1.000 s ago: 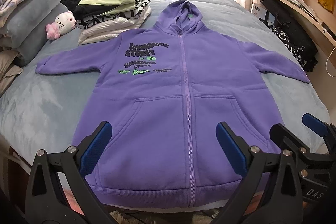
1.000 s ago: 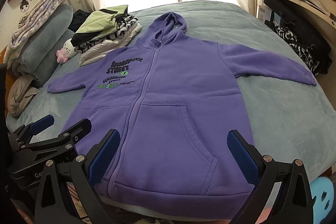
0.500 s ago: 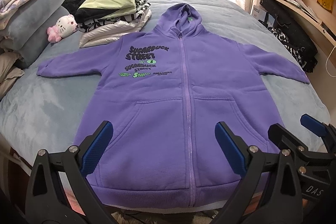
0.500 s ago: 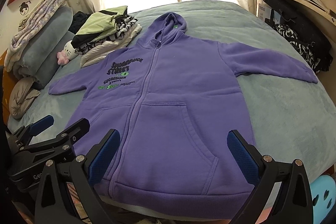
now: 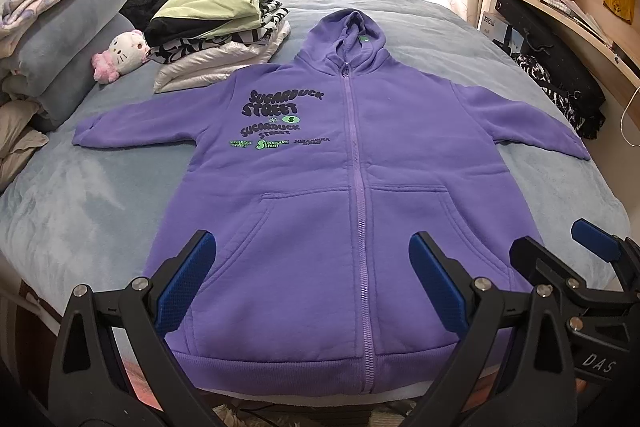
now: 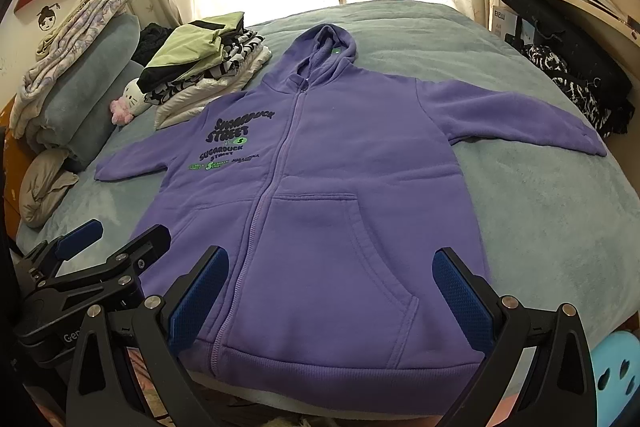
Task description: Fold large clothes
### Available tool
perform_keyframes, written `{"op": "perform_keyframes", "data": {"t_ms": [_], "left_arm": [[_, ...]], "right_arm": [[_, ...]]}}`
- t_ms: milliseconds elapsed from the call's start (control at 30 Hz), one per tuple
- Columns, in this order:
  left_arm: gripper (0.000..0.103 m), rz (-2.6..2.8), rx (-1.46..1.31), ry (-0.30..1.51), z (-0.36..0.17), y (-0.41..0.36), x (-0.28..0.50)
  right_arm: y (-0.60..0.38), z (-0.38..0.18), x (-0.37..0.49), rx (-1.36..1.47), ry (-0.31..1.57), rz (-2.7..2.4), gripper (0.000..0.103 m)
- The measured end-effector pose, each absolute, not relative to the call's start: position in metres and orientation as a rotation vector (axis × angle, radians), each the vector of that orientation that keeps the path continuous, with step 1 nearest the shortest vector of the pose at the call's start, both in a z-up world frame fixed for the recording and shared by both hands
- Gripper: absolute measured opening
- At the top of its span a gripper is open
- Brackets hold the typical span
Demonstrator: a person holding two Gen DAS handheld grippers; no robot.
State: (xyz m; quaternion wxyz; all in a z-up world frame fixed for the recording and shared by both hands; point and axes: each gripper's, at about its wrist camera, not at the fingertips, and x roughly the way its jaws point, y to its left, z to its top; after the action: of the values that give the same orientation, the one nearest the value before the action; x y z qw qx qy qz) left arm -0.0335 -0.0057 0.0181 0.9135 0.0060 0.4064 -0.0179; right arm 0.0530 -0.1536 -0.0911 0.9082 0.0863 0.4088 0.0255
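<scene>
One purple hoodie [image 5: 352,211] flat on the bed [image 5: 80,203], front up, zipped; long axis runs hem-near to hood-far, two sleeves out sideways. Left claw [image 5: 310,285] and right claw [image 6: 330,297] both spread, empty, above hem. One folded clothes stack [image 5: 220,27] beside hood.

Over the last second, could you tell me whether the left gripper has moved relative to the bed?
Yes, slightly. In the left wrist view the purple hoodie and folded clothes pile have slid down-frame, so the left gripper has tilted up or eased back.
</scene>
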Motion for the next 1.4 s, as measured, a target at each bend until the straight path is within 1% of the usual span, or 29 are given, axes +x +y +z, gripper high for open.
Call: {"op": "perform_keyframes", "data": {"t_ms": [1167, 1400], "left_arm": [[0.096, -0.044, 0.000, 0.845, 0.017, -0.002, -0.029], [0.096, -0.063, -0.017, 0.842, 0.017, -0.007, -0.019]], "right_arm": [[-0.149, -0.090, 0.052, 0.178, 0.832, 0.057, 0.103], [-0.153, -0.080, 0.051, 0.161, 0.796, 0.059, 0.103]]}}
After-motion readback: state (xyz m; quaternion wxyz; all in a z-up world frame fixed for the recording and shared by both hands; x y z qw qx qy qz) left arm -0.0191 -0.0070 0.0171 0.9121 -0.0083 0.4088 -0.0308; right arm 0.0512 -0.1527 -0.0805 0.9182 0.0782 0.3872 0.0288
